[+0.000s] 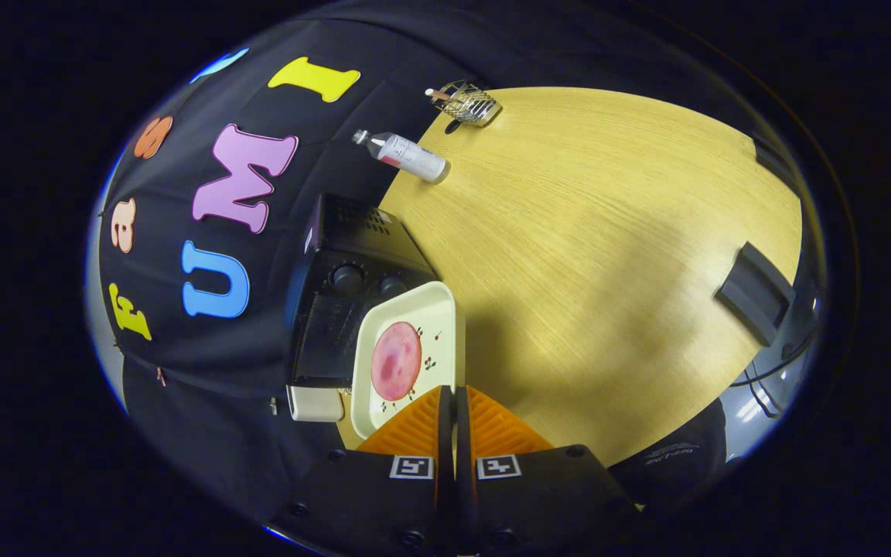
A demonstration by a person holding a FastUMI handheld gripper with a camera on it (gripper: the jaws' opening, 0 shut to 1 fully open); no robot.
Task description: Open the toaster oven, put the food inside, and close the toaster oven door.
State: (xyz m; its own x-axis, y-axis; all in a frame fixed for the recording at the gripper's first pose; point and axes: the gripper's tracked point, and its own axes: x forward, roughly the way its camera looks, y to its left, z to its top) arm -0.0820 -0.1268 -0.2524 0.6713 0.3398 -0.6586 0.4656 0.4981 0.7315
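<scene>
Tool: fingers pressed together, pinching the near edge of the tray.
Food: round pink slice lying on the tray.
Toaster oven: at 10 o'clock of the fingers, door closed.
Tabletop: bottle and wire rack far at 12 o'clock.

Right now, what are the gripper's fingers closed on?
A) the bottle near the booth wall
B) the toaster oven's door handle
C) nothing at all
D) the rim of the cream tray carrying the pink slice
D: the gripper has its fingers pressed together on the near rim of the cream tray, which carries the pink slice in front of the toaster oven; the bottle lies far beyond on the table.
</scene>
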